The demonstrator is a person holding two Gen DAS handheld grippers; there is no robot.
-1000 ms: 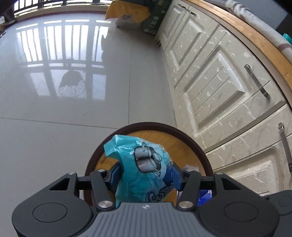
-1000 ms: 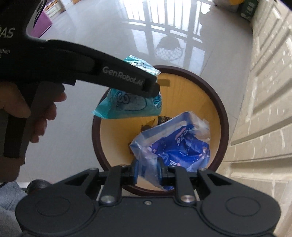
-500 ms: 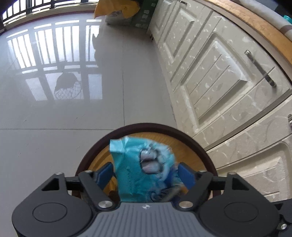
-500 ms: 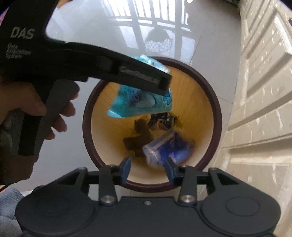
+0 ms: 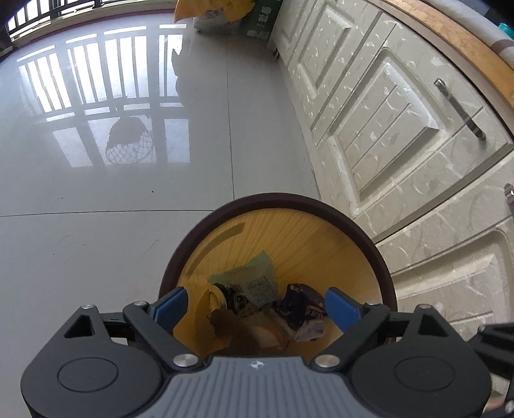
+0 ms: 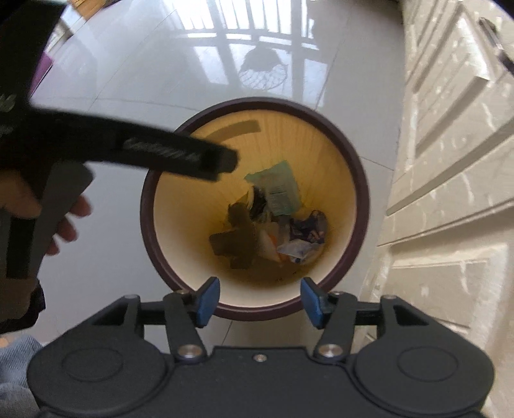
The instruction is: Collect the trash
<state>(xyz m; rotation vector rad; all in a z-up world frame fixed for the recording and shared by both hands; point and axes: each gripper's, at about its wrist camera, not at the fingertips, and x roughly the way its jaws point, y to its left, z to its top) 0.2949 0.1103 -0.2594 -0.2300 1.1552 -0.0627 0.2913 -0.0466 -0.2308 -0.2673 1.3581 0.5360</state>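
Glossy grey floor tile [image 5: 112, 244] runs from the sunlit far end right up to the bin, with cream cabinet doors [image 5: 401, 135] closing off the right side. Your left gripper [image 5: 253, 307] hangs over the near rim with its blue pads spread wide and nothing between them, so it is released; your right gripper [image 6: 258, 300] sits just short of the near rim, jaws likewise apart and empty. Both are aimed down the mouth of the bin [image 6: 361, 205], which makes sense for dropping: anything let go here falls inside rather than onto the tile. The trash lies at the bottom, a pale green wrapper [image 6: 282, 189] toward the far side, a dark blue wrapper [image 6: 308, 226] to the right, and brown scraps [image 6: 239, 239] to the left. In the right wrist view the left tool's black arm crosses the left rim, blurred. Beyond the tools, the bin's right edge sits close to the cabinets, so you have little room there; the floor to the left and far side is wide open for pulling back. Yellow bags [image 5: 208, 11] at the far wall look like the likeliest place for more to collect.
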